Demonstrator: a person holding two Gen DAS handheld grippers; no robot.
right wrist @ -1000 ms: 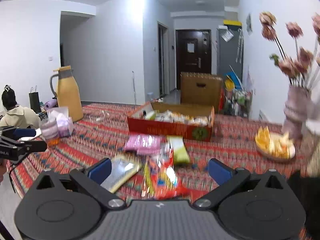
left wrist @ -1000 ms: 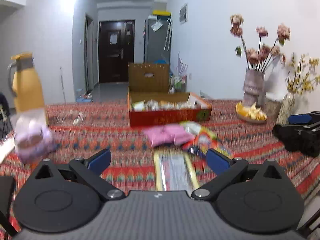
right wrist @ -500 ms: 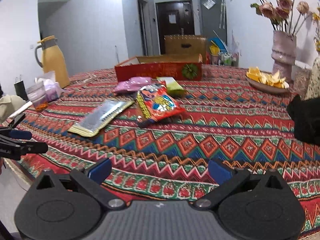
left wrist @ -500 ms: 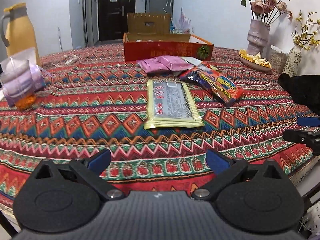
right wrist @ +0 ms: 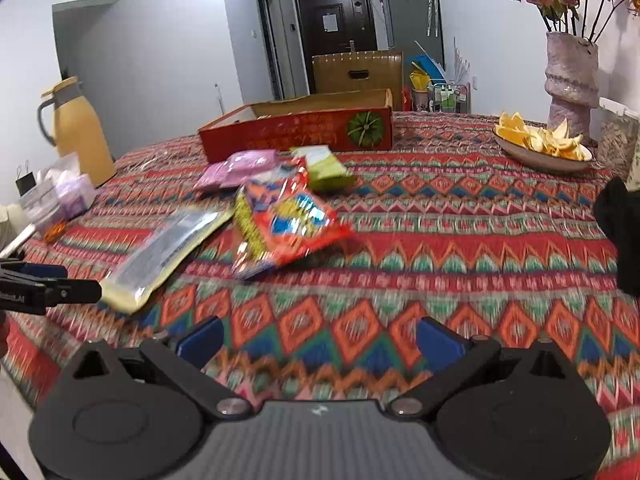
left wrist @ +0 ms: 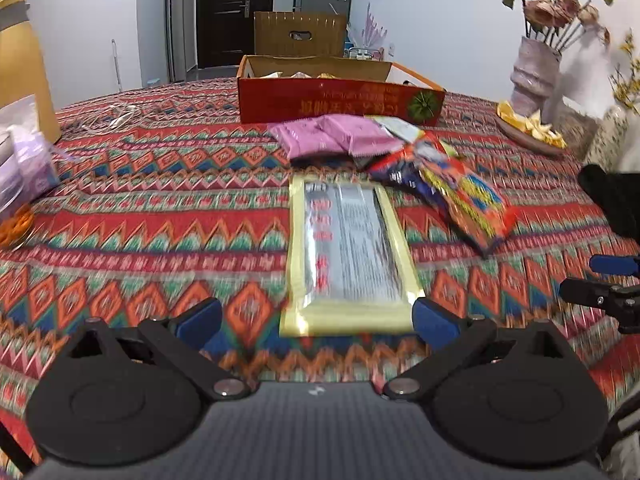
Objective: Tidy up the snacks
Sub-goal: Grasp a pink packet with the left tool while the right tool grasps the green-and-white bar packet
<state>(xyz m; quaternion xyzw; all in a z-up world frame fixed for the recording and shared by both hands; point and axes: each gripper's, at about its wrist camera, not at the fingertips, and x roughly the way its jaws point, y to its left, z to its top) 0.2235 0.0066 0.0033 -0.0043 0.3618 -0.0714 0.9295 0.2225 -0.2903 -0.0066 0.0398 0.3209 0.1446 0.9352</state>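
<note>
A flat yellow-edged silver packet (left wrist: 346, 256) (right wrist: 164, 252) lies on the patterned cloth just ahead of my left gripper (left wrist: 318, 320), which is open and holds nothing. A red and blue snack bag (left wrist: 456, 188) (right wrist: 284, 220) lies to its right, with pink packets (left wrist: 336, 138) (right wrist: 240, 168) and a green packet (right wrist: 326, 168) behind. The red cardboard box (left wrist: 340, 100) (right wrist: 296, 130) with snacks inside stands beyond them. My right gripper (right wrist: 320, 342) is open and empty, low over the cloth in front of the snack bag.
A yellow thermos (right wrist: 80, 132) and a bag of purple items (right wrist: 72, 196) sit at the left. A bowl of orange peels (right wrist: 540, 144) and a vase with flowers (right wrist: 572, 76) stand at the right. A black object (left wrist: 612, 200) lies near the right edge.
Both grippers came down from a raised position to just above the cloth and moved forward toward the snacks. Both stay open.
</note>
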